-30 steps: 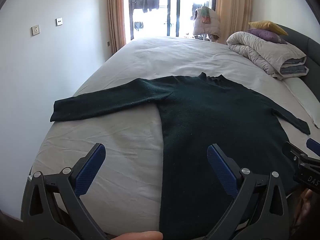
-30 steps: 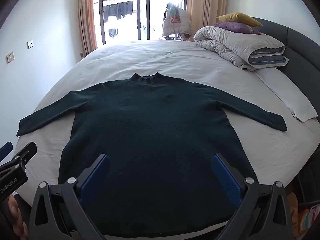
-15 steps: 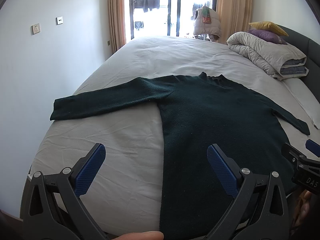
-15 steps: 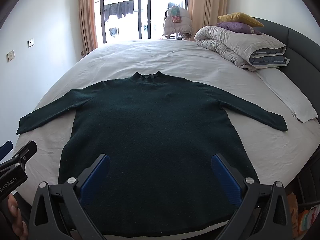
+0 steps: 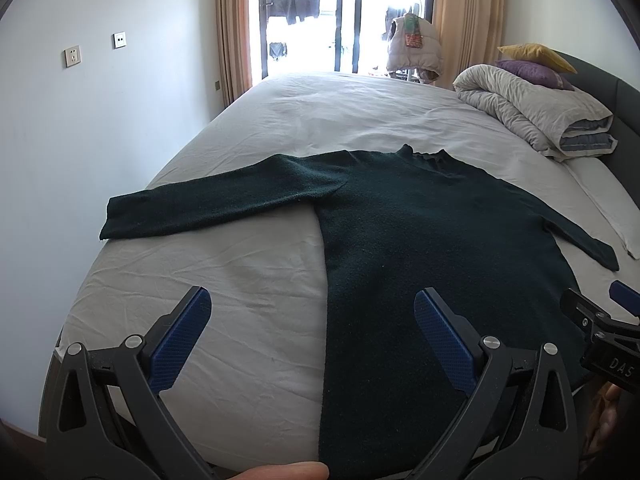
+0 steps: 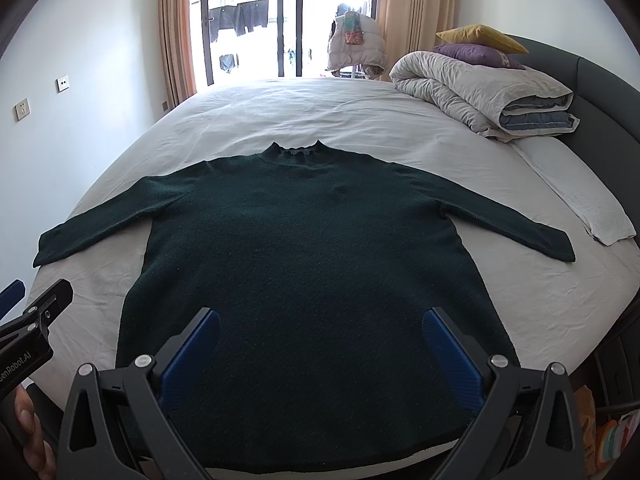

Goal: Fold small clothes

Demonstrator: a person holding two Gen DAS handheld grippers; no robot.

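A dark green long-sleeved sweater (image 6: 304,248) lies flat on the white bed (image 6: 320,120), collar away from me, both sleeves spread out to the sides. It also shows in the left wrist view (image 5: 420,240), with its left sleeve (image 5: 208,208) stretched toward the wall. My left gripper (image 5: 312,312) is open and empty, held above the bed near the sweater's lower left edge. My right gripper (image 6: 320,328) is open and empty above the sweater's hem. Each gripper shows at the edge of the other's view.
A rolled grey duvet (image 6: 480,92) with a purple and a yellow pillow sits at the back right by the dark headboard (image 6: 600,92). A white pillow (image 6: 580,196) lies right of the sweater. A wall (image 5: 100,140) runs close along the bed's left side. Curtains and a glass door are behind.
Both grippers stay open and nearly still. The views have shifted only slightly; the sweater has not moved.
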